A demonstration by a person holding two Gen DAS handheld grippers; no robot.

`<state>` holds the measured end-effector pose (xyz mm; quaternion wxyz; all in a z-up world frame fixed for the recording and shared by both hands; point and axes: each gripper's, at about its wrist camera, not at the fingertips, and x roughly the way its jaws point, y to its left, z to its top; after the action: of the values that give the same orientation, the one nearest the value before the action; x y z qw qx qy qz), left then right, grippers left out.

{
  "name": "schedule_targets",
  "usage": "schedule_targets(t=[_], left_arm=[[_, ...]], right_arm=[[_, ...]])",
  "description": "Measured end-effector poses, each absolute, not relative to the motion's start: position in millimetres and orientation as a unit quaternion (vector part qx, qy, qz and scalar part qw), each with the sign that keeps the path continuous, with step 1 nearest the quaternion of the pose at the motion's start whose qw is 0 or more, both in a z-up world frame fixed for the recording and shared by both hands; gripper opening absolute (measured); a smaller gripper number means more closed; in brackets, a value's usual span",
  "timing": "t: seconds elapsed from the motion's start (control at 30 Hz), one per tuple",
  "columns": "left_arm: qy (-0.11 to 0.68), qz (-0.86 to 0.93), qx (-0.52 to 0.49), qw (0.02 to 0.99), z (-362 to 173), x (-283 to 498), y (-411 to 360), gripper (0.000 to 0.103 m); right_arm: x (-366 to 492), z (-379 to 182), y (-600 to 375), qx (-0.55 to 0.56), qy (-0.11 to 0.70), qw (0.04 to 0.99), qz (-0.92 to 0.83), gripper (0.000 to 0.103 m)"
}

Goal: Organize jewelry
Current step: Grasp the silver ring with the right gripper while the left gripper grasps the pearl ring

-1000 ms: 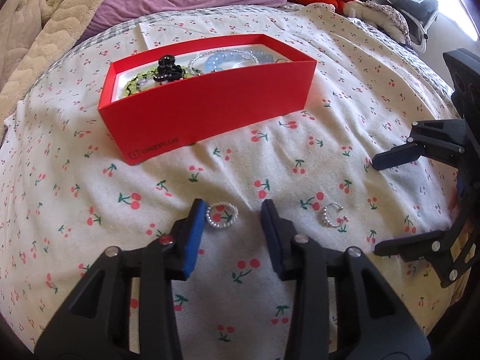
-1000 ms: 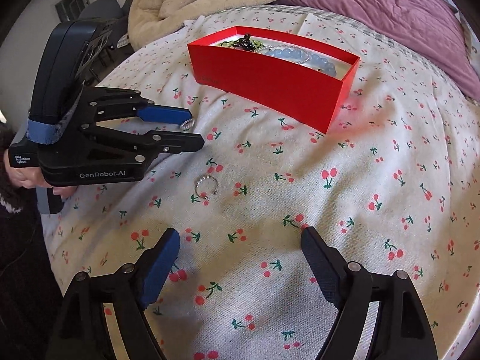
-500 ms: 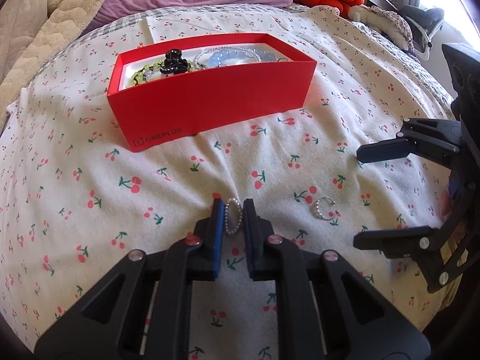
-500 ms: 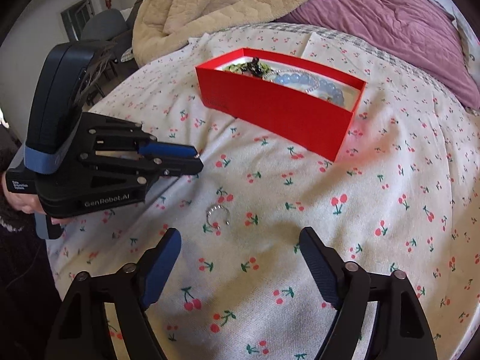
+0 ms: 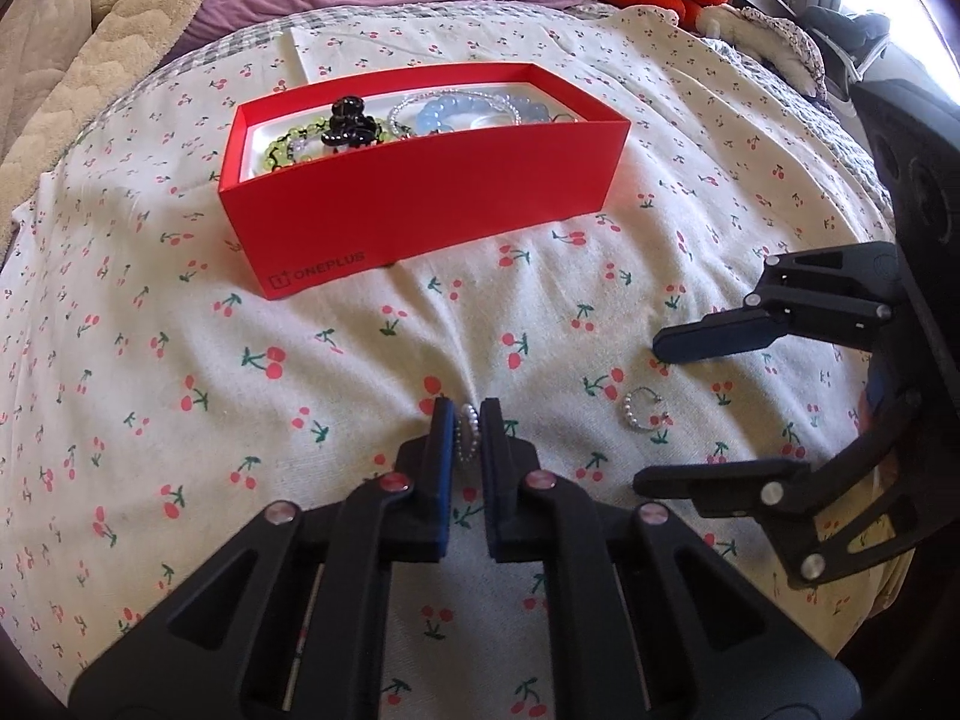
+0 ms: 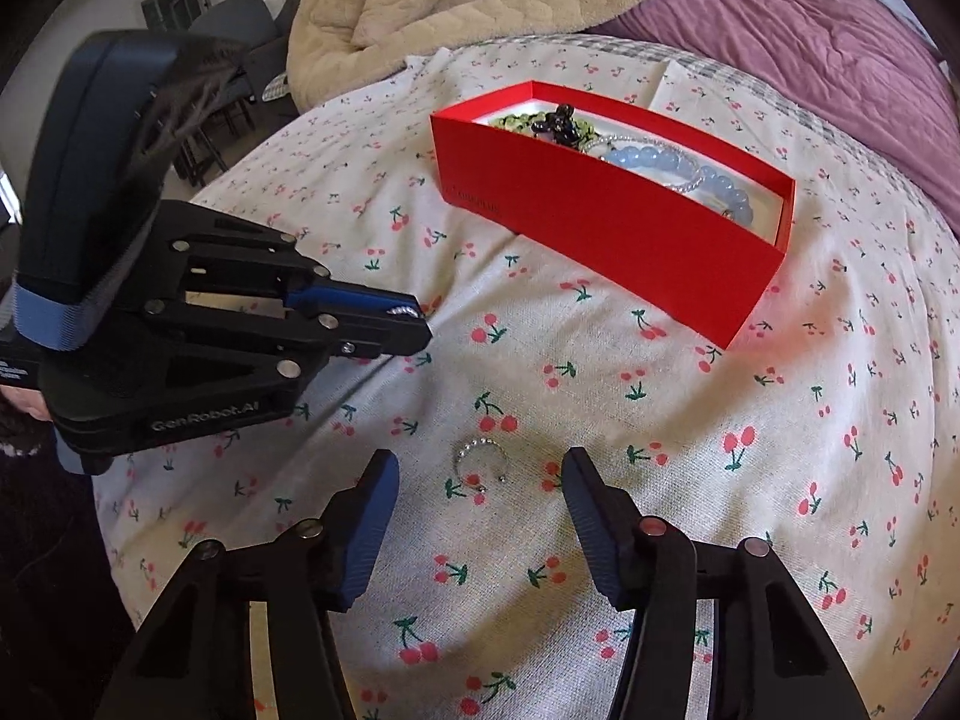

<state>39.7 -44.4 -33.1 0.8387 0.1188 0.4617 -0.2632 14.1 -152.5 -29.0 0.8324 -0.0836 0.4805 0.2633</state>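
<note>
Open cherry-print cloth point(image 5: 150, 360) between red box point(image 5: 420, 204) edge and left gripper point(image 5: 467, 420).

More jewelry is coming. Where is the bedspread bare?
Bare cherry-print cloth lies left of the red box, and more to the right of the right gripper. Crowded: box interior, and around both rings.

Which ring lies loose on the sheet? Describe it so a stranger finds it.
Start at the red box on the cherry-print sheet. Nearer the camera, between the right gripper's closing jaws, lies an open ring. Unlike the beaded ring, nothing grips it.
</note>
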Motion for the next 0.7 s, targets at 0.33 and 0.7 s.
schedule_targets(t=[0.33, 0.7], left_arm=[[0.472, -0.240, 0.115, 0.840, -36, 45, -35, 0.005], [0.477, -0.244, 0.111, 0.837, -36, 45, -34, 0.005]], right_arm=[[21, -34, -154, -0.080, 0.494, 0.827, 0.254, 0.055], [28, -33, -159, -0.087, 0.495, 0.834, 0.226, 0.016]])
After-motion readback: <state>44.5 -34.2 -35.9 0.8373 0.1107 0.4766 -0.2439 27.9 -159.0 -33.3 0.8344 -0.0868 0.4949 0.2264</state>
